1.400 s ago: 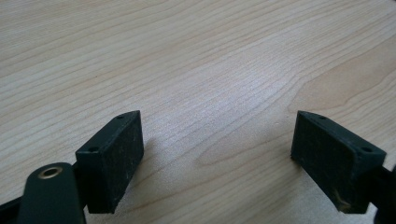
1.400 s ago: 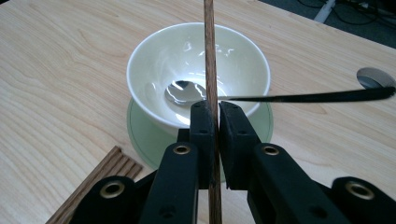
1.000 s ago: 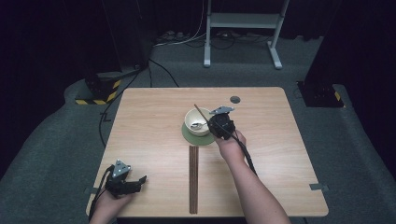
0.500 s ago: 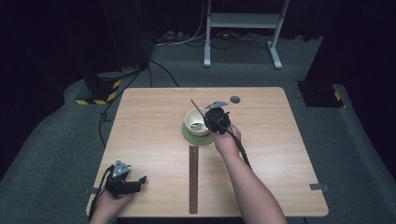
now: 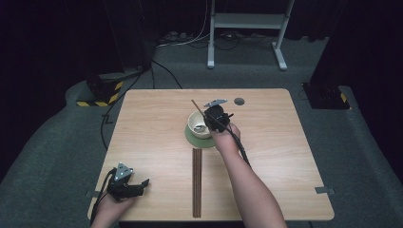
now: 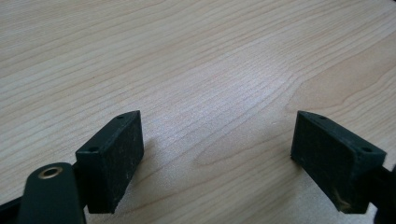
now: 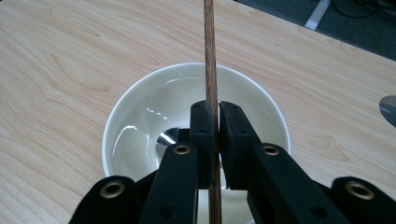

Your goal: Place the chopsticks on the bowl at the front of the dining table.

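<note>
A white bowl (image 5: pixel 196 124) (image 7: pixel 140 112) stands on a green coaster (image 5: pixel 194 140) near the middle of the wooden table (image 5: pixel 285 142). My right gripper (image 5: pixel 214 117) (image 7: pixel 215 116) hovers over the bowl's right side, shut on a thin brown chopstick (image 5: pixel 195 104) (image 7: pixel 209 56) that slants up and away past the far rim. Something shiny and metallic (image 7: pixel 169 137) lies in the bowl's bottom. More chopsticks (image 5: pixel 196 183) lie side by side toward the front edge. At the near left corner my left gripper (image 5: pixel 141 185) (image 6: pixel 219 154) rests low on bare wood, open, with nothing between its pads.
A round grey grommet (image 5: pixel 239 101) (image 7: pixel 390 108) is set into the table beyond the bowl. On the floor behind are a white metal stand (image 5: pixel 247 21), cables and a black-and-yellow striped block (image 5: pixel 100 98). The right gripper's cable (image 5: pixel 242 151) trails along the forearm.
The right gripper has carried the chopstick left and a little farther away, from the bowl's right rim to over the bowl. The left gripper has stayed put.
</note>
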Available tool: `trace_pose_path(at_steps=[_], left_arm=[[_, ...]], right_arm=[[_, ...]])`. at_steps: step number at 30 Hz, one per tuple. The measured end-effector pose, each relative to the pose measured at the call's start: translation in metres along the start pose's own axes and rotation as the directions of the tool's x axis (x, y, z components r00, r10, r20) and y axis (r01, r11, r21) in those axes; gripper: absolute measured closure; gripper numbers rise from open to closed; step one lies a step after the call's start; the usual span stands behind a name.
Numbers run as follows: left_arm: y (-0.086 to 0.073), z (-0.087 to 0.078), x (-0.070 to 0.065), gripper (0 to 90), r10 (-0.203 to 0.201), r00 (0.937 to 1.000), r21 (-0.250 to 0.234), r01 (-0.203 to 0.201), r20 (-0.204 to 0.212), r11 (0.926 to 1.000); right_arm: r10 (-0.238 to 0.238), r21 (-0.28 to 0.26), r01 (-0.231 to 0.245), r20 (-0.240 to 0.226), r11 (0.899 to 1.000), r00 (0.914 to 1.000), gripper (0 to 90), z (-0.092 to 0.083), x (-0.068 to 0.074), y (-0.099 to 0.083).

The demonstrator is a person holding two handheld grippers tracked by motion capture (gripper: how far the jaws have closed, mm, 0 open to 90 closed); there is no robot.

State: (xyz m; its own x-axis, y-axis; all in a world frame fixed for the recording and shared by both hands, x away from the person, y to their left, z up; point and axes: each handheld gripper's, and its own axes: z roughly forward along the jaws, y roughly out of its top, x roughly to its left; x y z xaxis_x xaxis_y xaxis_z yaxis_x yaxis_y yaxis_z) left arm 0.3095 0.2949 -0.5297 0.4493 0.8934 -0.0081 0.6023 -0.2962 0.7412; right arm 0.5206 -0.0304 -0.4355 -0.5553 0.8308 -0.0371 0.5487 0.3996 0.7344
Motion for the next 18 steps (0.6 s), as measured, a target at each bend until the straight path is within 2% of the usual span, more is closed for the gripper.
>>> trace_pose_path(at_steps=[6, 8, 15, 18], left_arm=[[0.000, 0.000, 0.000, 17.0, 0.000, 1.0000, 0.000, 0.000, 0.000, 1.0000], [0.000, 0.000, 0.000, 17.1, 0.000, 1.0000, 0.000, 0.000, 0.000, 1.0000], [0.000, 0.000, 0.000, 17.1, -0.001, 1.0000, 0.001, 0.001, 0.000, 1.0000], [0.000, 0.000, 0.000, 17.1, -0.001, 1.0000, 0.001, 0.001, 0.001, 1.0000]], right_arm=[[0.009, 0.026, -0.009, 0.002, 1.000, 1.0000, 84.6, 0.009, 0.000, 0.003], [-0.003, 0.025, 0.003, 0.006, 1.000, 1.0000, 84.6, 0.012, 0.000, 0.004], [-0.001, 0.044, 0.000, 0.017, 0.999, 0.9999, 84.7, 0.019, 0.001, 0.007], [-0.017, 0.050, 0.017, 0.015, 0.999, 0.9997, 84.7, 0.021, 0.002, 0.009]])
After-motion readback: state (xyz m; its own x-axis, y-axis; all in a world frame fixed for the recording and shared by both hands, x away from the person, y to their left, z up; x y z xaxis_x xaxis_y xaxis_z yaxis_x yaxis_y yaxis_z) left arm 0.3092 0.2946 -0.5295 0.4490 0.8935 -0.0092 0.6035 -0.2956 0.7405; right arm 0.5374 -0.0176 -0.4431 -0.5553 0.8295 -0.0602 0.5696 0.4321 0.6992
